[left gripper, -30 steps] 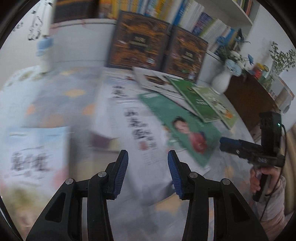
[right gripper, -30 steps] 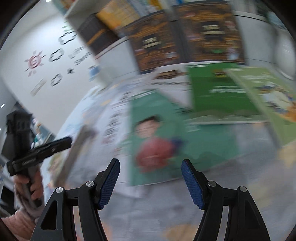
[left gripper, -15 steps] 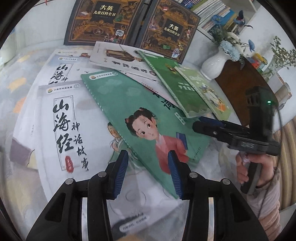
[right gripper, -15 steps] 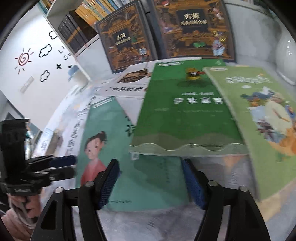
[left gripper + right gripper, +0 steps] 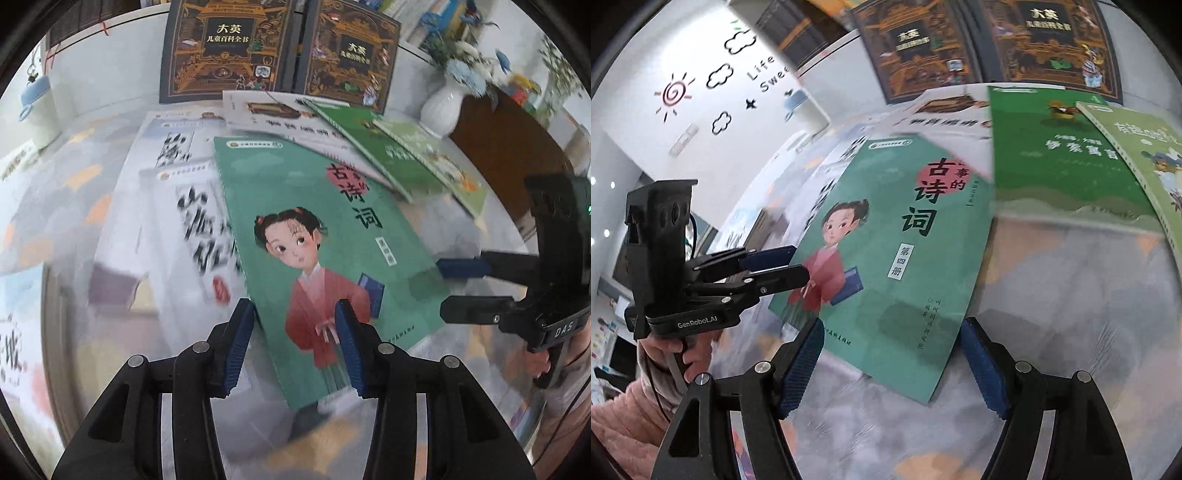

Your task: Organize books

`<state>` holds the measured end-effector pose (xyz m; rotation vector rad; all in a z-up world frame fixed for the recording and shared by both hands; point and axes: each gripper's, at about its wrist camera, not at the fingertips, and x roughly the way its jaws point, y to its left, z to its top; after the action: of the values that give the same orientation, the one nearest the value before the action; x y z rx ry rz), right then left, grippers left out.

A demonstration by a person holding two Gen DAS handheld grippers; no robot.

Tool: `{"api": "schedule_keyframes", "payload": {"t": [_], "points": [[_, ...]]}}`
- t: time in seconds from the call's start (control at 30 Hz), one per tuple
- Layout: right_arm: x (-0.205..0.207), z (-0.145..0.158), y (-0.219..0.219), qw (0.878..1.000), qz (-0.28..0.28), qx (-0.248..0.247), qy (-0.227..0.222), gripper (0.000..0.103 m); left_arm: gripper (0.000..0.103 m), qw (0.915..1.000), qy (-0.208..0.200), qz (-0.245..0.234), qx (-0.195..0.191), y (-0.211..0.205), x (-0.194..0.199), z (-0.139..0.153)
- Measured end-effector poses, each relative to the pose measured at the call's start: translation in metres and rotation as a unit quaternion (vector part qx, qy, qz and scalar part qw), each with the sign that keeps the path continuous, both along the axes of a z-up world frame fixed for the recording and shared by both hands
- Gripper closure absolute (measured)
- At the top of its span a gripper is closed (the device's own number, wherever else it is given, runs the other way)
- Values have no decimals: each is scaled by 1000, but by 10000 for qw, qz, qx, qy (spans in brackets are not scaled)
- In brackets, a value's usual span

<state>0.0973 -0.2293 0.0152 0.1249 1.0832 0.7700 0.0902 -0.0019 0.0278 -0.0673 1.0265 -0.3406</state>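
Teal poetry book (image 5: 317, 236) atop the scattered books, flat on the worktop (image 5: 1071, 295).

Left gripper (image 5: 293, 343) and right gripper (image 5: 890, 365) hover at its near edge, jaws parted and empty, probably about to lift it.

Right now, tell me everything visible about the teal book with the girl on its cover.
The teal book is a thin softcover, closed, lying flat and face up. Its cover shows a girl in a red robe holding a blue book, beside Chinese title characters. It overlaps a white book and lies skewed across the pile. Neither hand-held gripper grips it.
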Motion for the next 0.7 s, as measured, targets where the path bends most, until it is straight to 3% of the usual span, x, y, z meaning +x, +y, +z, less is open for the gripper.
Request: {"api": "schedule_keyframes", "payload": {"t": [0.4,0.6,0.67,0.7], "points": [[-96,2,2,10000,-28,18,-47,28,61,9993,140,-335,-35,5,-85,-6],[-143,-7,-9,9976,348,415,442,28,61,9974,332,-510,-374,15,-138,-11],[-144,-13,-19,9952,438,619,620,32,61,9949,470,-559,-695,23,-140,-15],[-141,-17,-23,9948,380,658,672,40,62,9938,535,-534,-820,26,-138,-17]]}}
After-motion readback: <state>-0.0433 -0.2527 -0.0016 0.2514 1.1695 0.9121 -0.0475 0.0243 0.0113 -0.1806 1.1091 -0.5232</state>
